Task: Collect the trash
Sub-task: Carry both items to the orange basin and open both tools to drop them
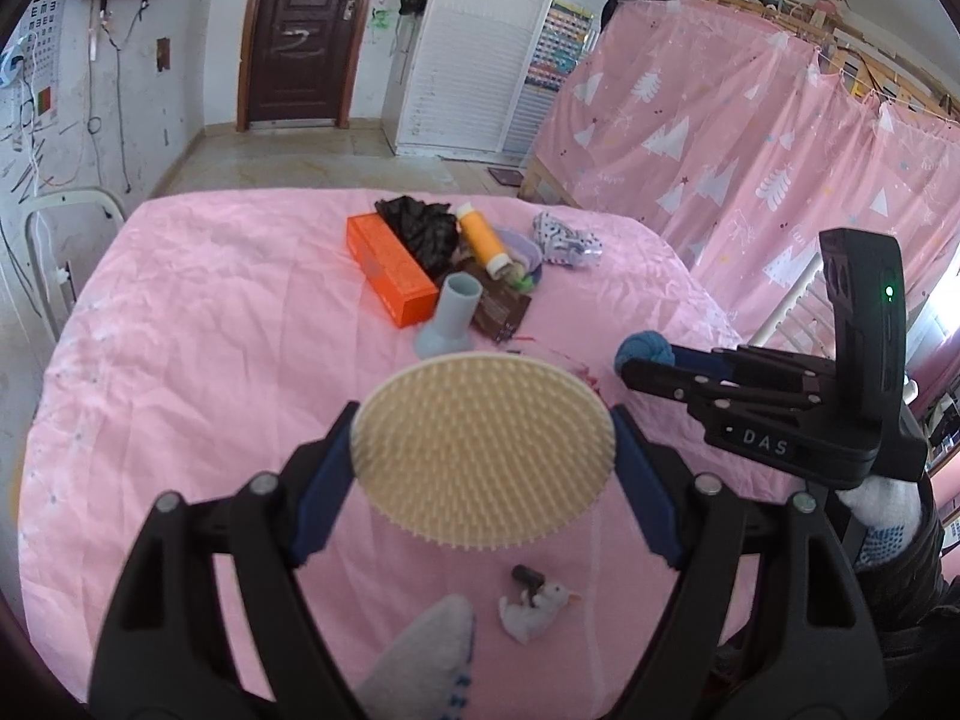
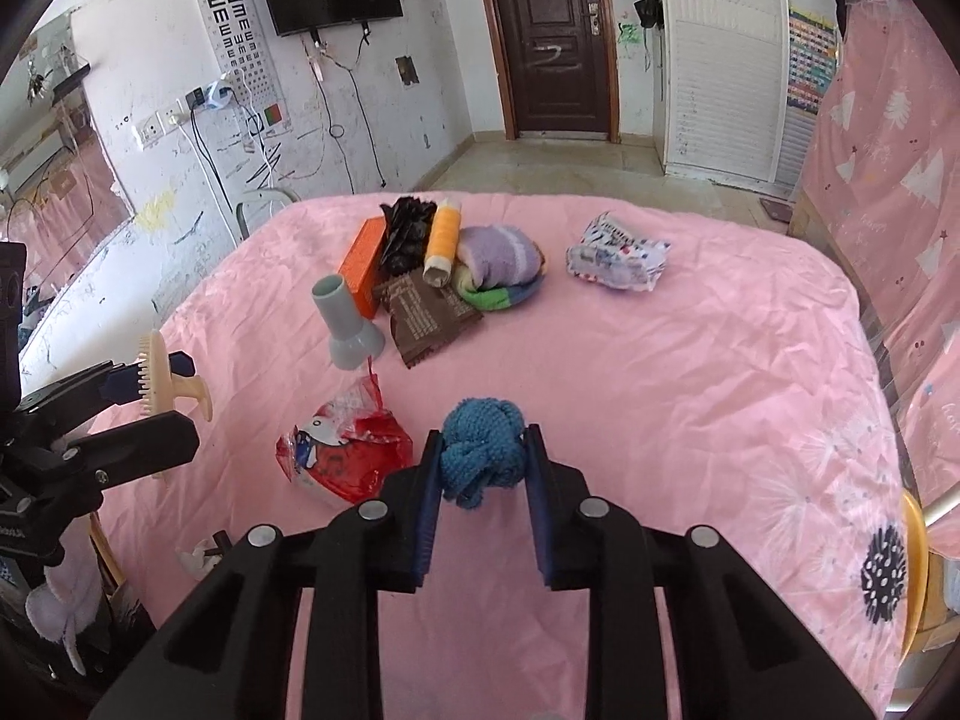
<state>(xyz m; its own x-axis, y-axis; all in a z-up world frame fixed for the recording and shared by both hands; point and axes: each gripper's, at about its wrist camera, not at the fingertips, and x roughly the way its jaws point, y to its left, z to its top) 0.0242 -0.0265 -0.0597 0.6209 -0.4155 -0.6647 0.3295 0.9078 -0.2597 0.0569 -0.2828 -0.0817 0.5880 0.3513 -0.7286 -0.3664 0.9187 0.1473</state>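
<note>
While my left tool [image 1: 483,450] clamps the stiff cream brush [image 1: 483,450] by its rim and my right tool [image 2: 483,459] pinches the soft blue yarn knot [image 2: 482,450], I judge the crinkly red wrapper [image 2: 345,450] on the bed [image 2: 690,390] light and slippery, best taken at a bunched fold.
</note>
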